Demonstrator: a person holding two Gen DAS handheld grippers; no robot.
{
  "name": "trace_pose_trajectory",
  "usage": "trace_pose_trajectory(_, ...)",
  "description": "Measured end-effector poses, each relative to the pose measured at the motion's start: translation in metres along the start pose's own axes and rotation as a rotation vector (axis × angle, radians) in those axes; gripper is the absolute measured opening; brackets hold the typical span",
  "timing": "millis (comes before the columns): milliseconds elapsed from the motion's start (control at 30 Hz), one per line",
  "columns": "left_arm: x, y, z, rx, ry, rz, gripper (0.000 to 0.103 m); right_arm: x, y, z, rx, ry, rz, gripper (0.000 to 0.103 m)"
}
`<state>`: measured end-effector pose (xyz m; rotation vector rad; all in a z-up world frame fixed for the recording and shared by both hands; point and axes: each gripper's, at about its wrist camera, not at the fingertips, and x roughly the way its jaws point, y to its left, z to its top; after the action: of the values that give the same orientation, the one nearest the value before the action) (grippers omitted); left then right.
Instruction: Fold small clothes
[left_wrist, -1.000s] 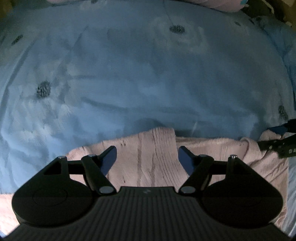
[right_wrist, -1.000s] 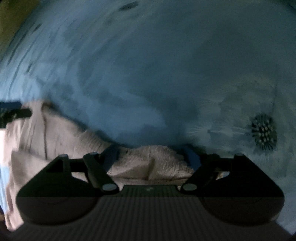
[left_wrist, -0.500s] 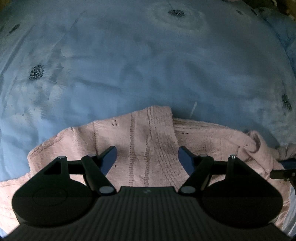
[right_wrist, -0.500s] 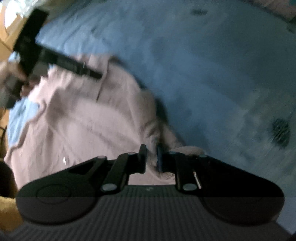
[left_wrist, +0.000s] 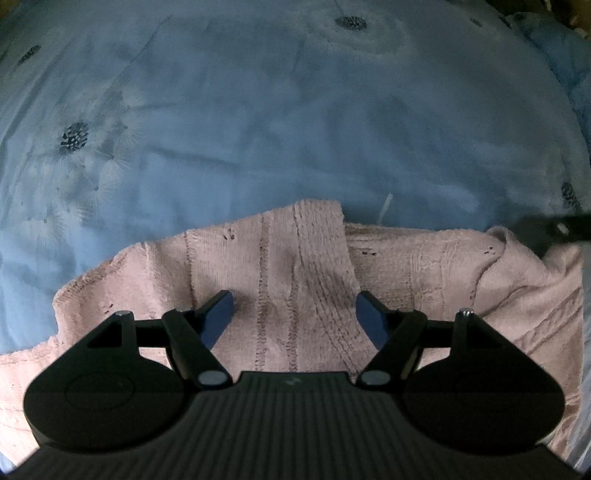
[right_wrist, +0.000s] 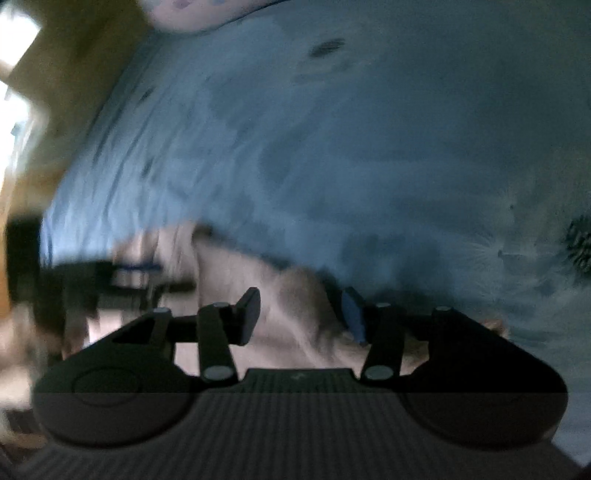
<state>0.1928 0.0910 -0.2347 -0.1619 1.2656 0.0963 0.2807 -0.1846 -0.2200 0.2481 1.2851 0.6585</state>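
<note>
A pink knitted garment (left_wrist: 288, 266) lies spread on the blue flowered bedsheet (left_wrist: 295, 110), with a flap folded over its middle and a bunched part at its right end. My left gripper (left_wrist: 295, 314) hovers over the garment's middle, open, with nothing pinched between its blue pads. In the right wrist view, which is blurred, my right gripper (right_wrist: 301, 314) stands over the garment's (right_wrist: 236, 273) right end. Its jaws are opening and the cloth lies below them, not pressed by the pads. The right gripper's dark tip (left_wrist: 554, 225) shows at the left view's right edge.
The blue sheet (right_wrist: 369, 147) stretches far beyond the garment on all sides. A pale pillow (right_wrist: 184, 14) lies at the bed's far end. Yellowish wall or furniture (right_wrist: 74, 74) borders the bed at the left of the right wrist view.
The right gripper shut on the garment's right end half a second ago and has now parted its jaws; its view swung and blurred. More of the garment shows under the left gripper.
</note>
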Motion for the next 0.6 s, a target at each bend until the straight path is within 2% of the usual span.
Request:
trace_pose_trajectory(100, -0.003, 0.004, 0.002, -0.005, -0.008, -0.001, 0.078, 0.017, -0.017, 0.008, 0.142, 0.021, 0.007, 0.051)
trace_pose_trajectory(167, -0.005, 0.008, 0.004, -0.010, -0.013, 0.001, 0.078, 0.025, -0.020, 0.007, 0.157, 0.046, 0.009, 0.050)
trace_pose_trajectory(267, -0.007, 0.015, 0.009, -0.024, -0.022, 0.004, 0.078, 0.028, -0.007, 0.005, 0.054, 0.075, -0.005, 0.040)
trace_pose_trajectory(400, -0.009, 0.025, 0.016, -0.067, -0.038, 0.012, 0.078, 0.032, 0.011, -0.003, -0.066, 0.191, 0.045, 0.028)
trace_pose_trajectory(433, -0.010, 0.028, 0.018, -0.080, -0.039, 0.011, 0.078, 0.032, 0.015, -0.005, -0.094, 0.196, 0.050, 0.021)
trace_pose_trajectory(500, -0.010, 0.031, 0.020, -0.093, -0.043, 0.010, 0.078, 0.029, 0.023, -0.007, -0.132, 0.197, 0.071, 0.015)
trace_pose_trajectory(600, -0.013, 0.033, 0.020, -0.100, -0.054, 0.008, 0.078, 0.015, 0.036, -0.008, -0.240, 0.126, 0.043, 0.013)
